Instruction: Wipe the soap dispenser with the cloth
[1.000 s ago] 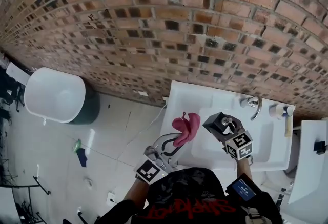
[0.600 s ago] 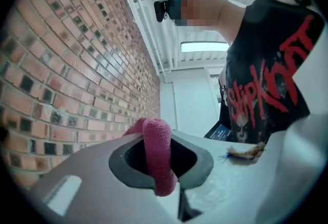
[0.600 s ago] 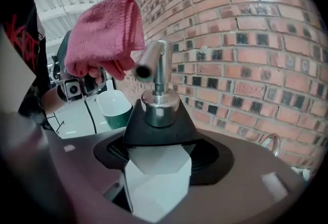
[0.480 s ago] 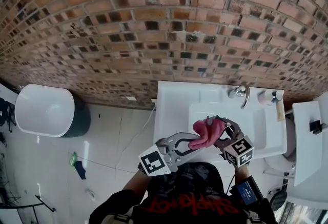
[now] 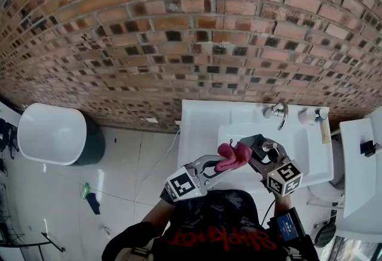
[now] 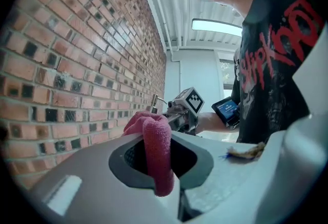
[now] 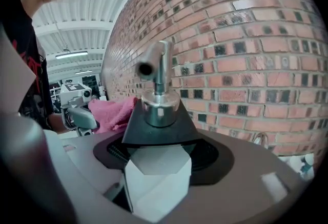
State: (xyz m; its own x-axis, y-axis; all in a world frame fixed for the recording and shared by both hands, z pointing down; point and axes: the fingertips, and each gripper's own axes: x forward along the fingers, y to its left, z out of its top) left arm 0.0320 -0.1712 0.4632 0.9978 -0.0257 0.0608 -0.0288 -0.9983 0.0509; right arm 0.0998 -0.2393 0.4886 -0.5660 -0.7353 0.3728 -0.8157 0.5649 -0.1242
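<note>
Closest to us, the left hand-held gripper point(image 5: 222, 164) is clamped on a folded pink microfibre cloth point(image 6: 156, 146), which stands up out of its jaws. Just beside it, the right hand-held gripper point(image 5: 262, 158) has its jaws set wide around a faceted soap dispenser point(image 7: 159, 120) with a white base, black shoulder and chrome pump, and holds it over the white ceramic washbasin point(image 5: 203, 116). In the head view the cloth's top lies at the dispenser's left flank, but we cannot tell whether they touch. We judge the wipe to be only at its opening: both things are in hand and side by side, and the rubbing over faces and pump is left to do. The jaws hide the dispenser's lower body, its far side is unseen, and no view shows whether any face is clean. Beyond stands the red brick wall point(image 5: 179, 27).
</note>
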